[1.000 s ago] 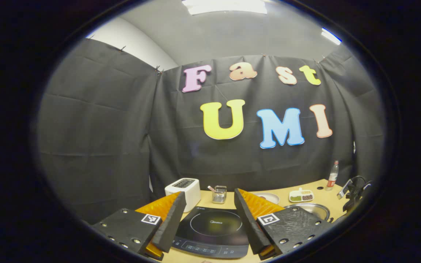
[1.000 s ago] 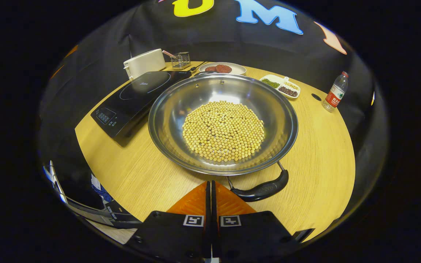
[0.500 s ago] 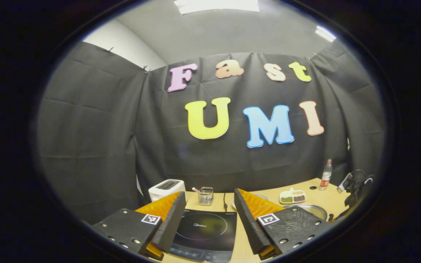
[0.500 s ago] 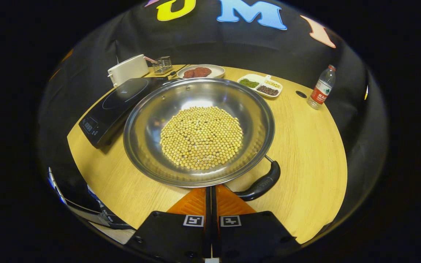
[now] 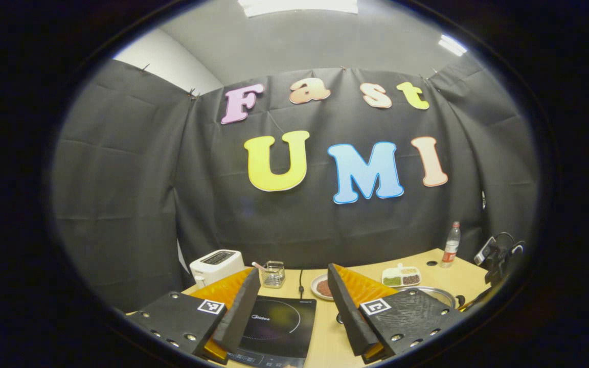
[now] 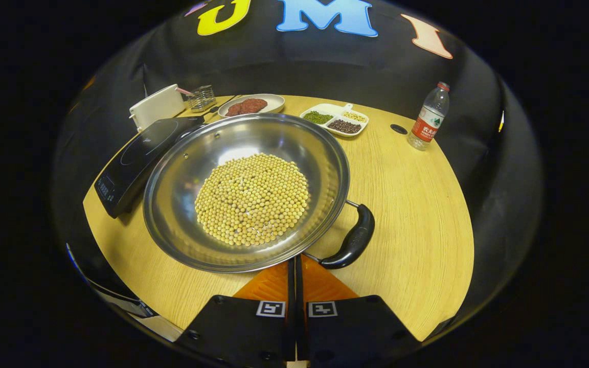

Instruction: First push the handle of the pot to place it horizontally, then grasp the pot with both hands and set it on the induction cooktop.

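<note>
Since a second ago the pot [image 6: 246, 191] has turned, its handle [image 6: 352, 245] now swung right of my closed right gripper [image 6: 294, 268]; left gripper [image 5: 289, 301] spread, cooktop [image 5: 279, 327] between its fingers; I judge more pushing is needed before the two-handed grasp.

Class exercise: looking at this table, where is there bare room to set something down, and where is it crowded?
The widest bare wood lies between the pot's handle, the water bottle and the table edge. A thinner strip runs along the near edge beside the induction cooktop. The far side is crowded: toaster, plate, divided dish.
</note>
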Available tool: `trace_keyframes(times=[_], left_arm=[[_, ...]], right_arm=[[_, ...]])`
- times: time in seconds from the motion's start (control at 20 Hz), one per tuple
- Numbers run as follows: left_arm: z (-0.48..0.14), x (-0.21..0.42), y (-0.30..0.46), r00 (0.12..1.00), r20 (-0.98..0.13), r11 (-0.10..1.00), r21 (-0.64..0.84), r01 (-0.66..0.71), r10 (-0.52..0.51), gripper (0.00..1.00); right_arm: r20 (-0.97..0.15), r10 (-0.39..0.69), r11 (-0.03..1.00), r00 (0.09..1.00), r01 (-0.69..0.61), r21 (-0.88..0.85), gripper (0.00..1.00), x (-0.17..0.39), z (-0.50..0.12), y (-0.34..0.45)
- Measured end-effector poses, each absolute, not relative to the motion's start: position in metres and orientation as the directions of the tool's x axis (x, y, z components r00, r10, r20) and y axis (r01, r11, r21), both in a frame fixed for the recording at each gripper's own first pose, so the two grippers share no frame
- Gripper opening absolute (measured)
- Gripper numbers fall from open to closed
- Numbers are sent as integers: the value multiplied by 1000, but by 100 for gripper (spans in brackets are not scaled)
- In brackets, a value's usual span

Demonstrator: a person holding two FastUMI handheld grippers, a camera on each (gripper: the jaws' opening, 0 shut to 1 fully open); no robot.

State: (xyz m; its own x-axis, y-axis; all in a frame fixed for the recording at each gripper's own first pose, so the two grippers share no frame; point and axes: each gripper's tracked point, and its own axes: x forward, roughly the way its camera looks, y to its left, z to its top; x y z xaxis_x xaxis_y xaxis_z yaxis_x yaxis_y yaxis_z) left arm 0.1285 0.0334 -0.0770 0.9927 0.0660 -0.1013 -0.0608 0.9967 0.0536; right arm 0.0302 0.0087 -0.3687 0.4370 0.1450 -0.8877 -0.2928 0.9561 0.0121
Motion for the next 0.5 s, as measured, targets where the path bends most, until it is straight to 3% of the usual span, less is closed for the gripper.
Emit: trace_keyframes(times=[0.5], left_arm=[[-90,144,13,990,-124,997,54,-55,62,78]], right_arm=[[-857,61,980,512,-192,-45,2,73,-367,-28]])
